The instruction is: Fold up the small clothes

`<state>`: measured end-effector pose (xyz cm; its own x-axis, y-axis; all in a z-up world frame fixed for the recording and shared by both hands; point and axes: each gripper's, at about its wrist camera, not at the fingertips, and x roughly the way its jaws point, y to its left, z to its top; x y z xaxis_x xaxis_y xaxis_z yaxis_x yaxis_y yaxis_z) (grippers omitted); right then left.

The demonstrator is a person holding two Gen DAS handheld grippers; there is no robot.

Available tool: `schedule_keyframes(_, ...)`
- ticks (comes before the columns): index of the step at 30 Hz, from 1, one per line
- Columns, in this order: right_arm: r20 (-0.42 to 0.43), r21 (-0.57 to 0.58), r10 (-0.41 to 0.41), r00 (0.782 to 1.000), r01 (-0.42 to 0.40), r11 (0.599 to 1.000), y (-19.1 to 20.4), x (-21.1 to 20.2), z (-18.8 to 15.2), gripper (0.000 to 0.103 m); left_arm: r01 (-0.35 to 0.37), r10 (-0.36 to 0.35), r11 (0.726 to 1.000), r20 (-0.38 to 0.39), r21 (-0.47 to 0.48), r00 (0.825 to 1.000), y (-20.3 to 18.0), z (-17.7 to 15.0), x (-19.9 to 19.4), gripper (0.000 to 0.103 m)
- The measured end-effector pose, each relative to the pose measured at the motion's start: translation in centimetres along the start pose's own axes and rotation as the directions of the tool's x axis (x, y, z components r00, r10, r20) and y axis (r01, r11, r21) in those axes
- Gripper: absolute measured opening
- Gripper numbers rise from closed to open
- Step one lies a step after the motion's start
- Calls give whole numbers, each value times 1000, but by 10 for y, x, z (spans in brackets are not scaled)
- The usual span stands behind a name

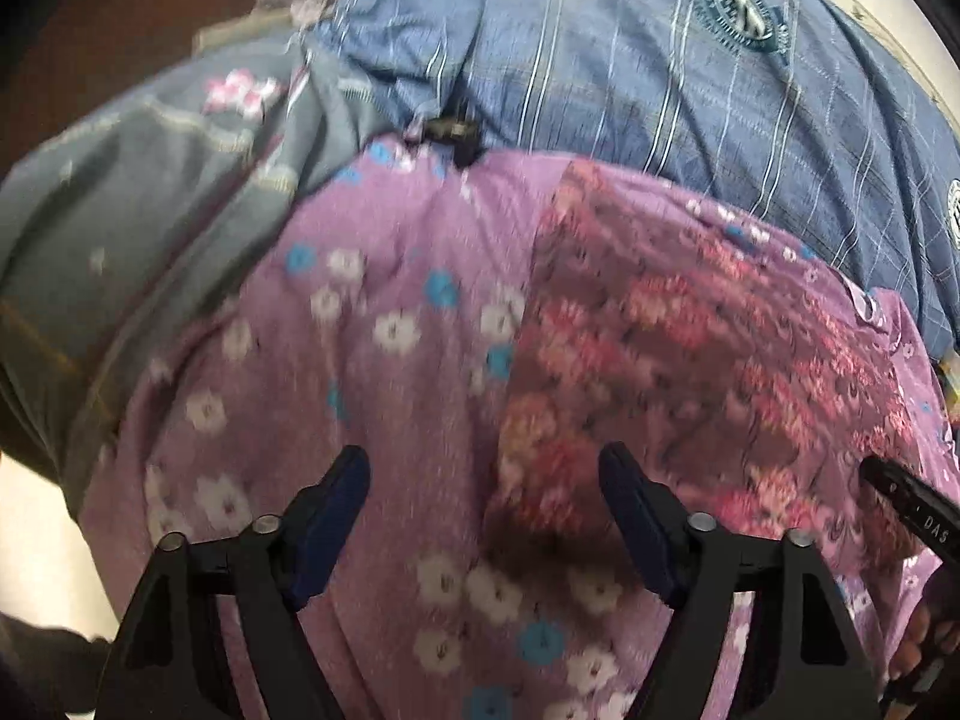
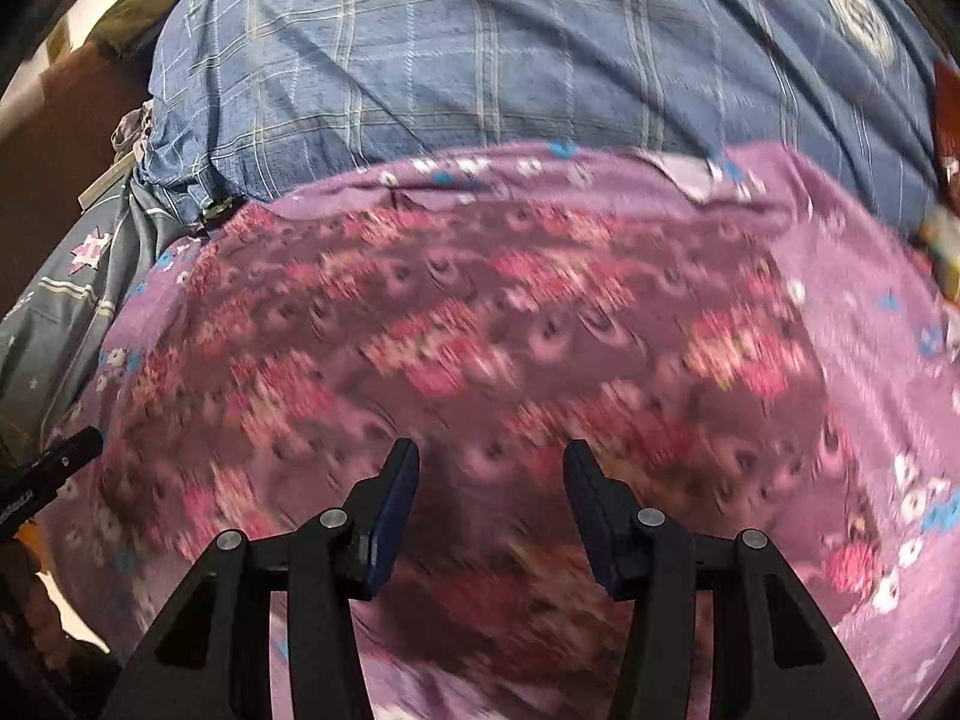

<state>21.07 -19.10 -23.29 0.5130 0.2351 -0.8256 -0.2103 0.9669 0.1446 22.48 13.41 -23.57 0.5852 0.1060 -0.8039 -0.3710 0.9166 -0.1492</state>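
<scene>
Hovering spread and empty, left tool (image 1: 486,474) and right tool (image 2: 492,468) overlook a rumpled pink-flowered maroon cloth (image 2: 480,324) on lilac floral fabric (image 1: 360,312).

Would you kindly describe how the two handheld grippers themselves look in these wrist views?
Both the left gripper and the right gripper look alike: black angular linkage arms with round silver pivot pins, carrying two fingers faced with dark blue pads. The right gripper's black edge, seen from the left wrist, bears small white lettering, only partly legible.
</scene>
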Motion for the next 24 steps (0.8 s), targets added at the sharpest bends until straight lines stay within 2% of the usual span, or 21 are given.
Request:
schedule_keyframes(1,-26,5,0,1000,0,1000,-7,6,-7,52,5,-5,1000,-19,2,1000,0,-1,4,63)
schedule_keyframes(2,-24,-5,2,1000,-2,1000,-9,8,-11,52,13,-13,1000,-42,5,999,-1,0,10,58)
schedule_keyframes(4,-9,-34,4,1000,-5,999,-8,2,-12,52,52,-52,999,-90,-6,995,-2,1,23,40)
schedule_keyframes(6,20,-42,56,998,-55,998,-9,-14,-11,52,76,-80,996,-97,-38,992,1,5,25,38)
schedule_keyframes(8,91,-18,130,987,-129,992,-17,-35,-7,53,100,-103,994,-52,-41,993,2,8,17,39)
schedule_keyframes(9,118,-6,168,979,-169,986,-23,-42,-6,56,101,-102,994,-34,-36,994,2,9,12,45)
schedule_keyframes(10,136,2,196,971,-198,980,-25,-45,-4,57,98,-99,994,-25,-48,995,4,8,7,55)
schedule_keyframes(11,154,15,234,960,-239,971,-29,-50,-5,57,105,-107,992,-19,-64,994,6,6,3,58)
schedule_keyframes(15,119,3,303,946,-305,952,-17,-48,-5,59,195,-203,970,-44,-147,978,14,-18,-3,60)
schedule_keyframes(19,92,-21,323,942,-322,946,7,-45,-13,55,229,-251,954,-92,-194,964,12,-24,9,60)
schedule_keyframes(20,84,-26,319,944,-318,948,14,-43,-15,54,227,-245,953,-73,-198,967,13,-23,10,60)
schedule_keyframes(22,49,-29,320,946,-319,947,21,-34,-18,38,215,-229,956,-51,-198,972,14,-18,15,59)
schedule_keyframes(24,13,0,319,948,-319,948,24,-21,-20,38,222,-234,952,-35,-212,972,14,-15,19,59)
